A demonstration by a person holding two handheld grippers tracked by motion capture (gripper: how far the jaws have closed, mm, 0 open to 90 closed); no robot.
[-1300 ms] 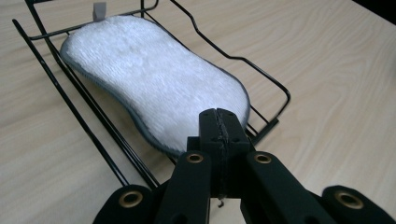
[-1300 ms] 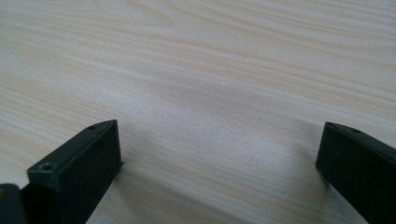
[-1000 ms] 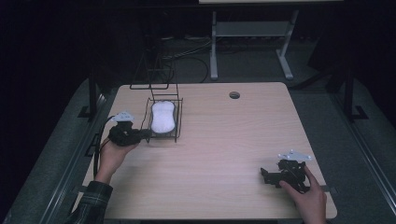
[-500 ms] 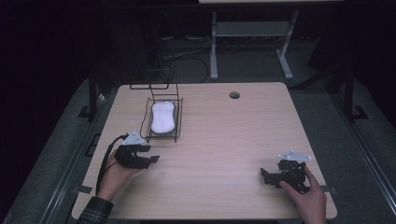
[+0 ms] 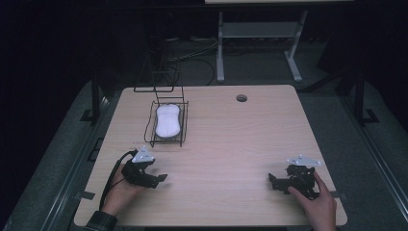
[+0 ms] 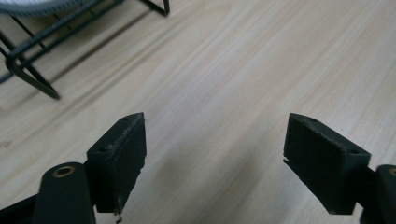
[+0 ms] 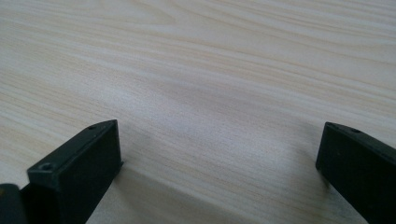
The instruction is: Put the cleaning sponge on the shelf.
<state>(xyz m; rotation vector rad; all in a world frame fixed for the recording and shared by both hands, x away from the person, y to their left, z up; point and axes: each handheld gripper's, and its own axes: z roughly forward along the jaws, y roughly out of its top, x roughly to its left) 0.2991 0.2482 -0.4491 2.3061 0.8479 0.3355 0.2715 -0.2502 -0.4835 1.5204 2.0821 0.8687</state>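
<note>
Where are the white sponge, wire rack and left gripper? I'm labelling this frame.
white sponge (image 5: 168, 120), high view, middle of its top.
wire rack (image 5: 183, 129), high view, right side rim.
left gripper (image 5: 162, 179), high view, between its fingertips.

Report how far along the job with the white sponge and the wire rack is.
Done: the white oblong sponge lies inside the black wire rack. In hand: nothing; the left gripper and right gripper are open, low over the light wooden table. Left: seemingly nothing.

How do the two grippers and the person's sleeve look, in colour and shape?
Both the left gripper and the right gripper are black, each with a pale grey three-cornered plate on top. A black cable trails from the left one. The fingers are flat black blocks with small screw holes. The sleeve at the left wrist is dark and checked.
</note>
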